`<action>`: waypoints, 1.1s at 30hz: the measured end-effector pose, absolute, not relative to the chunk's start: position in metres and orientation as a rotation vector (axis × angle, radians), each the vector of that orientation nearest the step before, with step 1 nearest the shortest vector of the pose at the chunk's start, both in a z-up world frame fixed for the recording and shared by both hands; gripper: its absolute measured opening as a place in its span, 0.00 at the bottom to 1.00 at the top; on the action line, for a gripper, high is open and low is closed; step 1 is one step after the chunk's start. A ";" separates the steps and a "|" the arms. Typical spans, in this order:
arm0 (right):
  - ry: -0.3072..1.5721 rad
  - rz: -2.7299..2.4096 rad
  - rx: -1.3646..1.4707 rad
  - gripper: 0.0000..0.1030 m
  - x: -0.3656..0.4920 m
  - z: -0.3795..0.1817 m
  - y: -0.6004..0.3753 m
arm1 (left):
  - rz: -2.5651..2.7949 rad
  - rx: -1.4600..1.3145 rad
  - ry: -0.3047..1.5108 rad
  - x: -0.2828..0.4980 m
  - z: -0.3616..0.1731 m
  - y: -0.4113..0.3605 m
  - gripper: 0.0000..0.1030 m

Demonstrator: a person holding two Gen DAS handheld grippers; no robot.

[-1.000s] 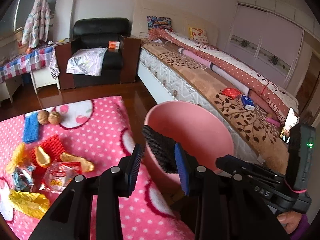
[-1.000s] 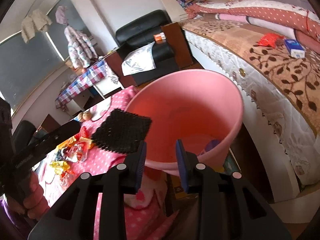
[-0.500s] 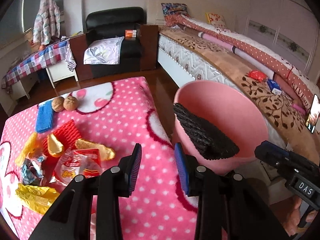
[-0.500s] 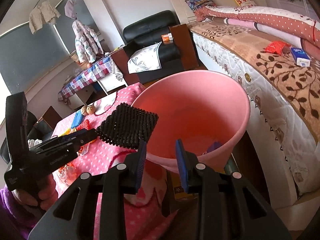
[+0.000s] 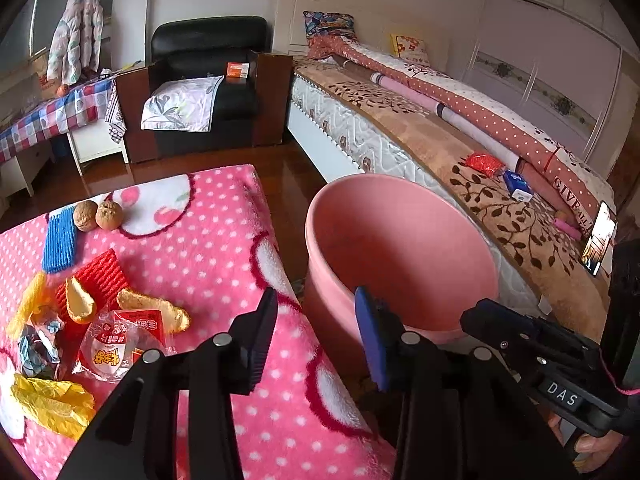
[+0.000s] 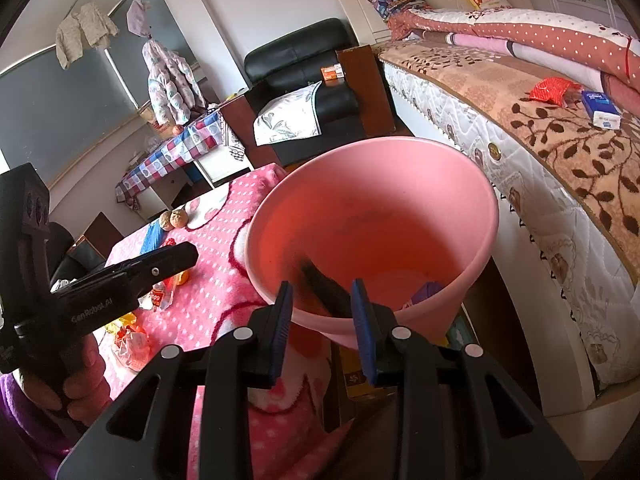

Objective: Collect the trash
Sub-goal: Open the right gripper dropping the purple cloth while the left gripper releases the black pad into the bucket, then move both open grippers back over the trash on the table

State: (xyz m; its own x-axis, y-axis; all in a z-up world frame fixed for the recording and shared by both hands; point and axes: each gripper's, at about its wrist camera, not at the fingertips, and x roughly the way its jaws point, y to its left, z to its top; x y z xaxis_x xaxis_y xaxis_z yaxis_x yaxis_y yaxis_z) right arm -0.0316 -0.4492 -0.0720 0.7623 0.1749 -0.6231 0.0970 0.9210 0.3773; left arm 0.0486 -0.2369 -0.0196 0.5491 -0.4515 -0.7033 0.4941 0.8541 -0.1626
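A pink bin (image 5: 400, 256) stands on the floor between a table under a pink dotted cloth (image 5: 224, 240) and a bed (image 5: 460, 152). Inside it, low against the near wall, a dark mesh piece (image 6: 326, 290) lies tilted (blurred, possibly mid-fall).

The trash not yet collected lies on the cloth, well to the left of the bin: a red-printed clear wrapper (image 5: 120, 340), orange peel (image 5: 154, 306), a red mesh sleeve (image 5: 94, 280), yellow plastic (image 5: 52, 400), a blue mesh sleeve (image 5: 60, 238) and two walnuts (image 5: 98, 216).

The left gripper (image 5: 316, 328) hovers beside the bin's rim, jaws opening with nothing between them. The wrapper pile lies to its left, and this hand is likely nearer.

The right gripper (image 6: 322, 326) points into the bin, jaws apart and empty.

Nothing seems to block the way across the cloth.
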 end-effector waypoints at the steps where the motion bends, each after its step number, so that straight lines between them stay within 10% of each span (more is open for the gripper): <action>1: 0.708 0.045 0.405 0.30 -0.032 -0.072 -0.449 | -0.561 0.053 0.812 0.049 -0.019 -0.235 0.38; 33: 0.828 0.465 0.212 0.30 -0.020 -0.057 -0.294 | -0.158 -0.110 0.751 0.005 -0.003 -0.006 0.44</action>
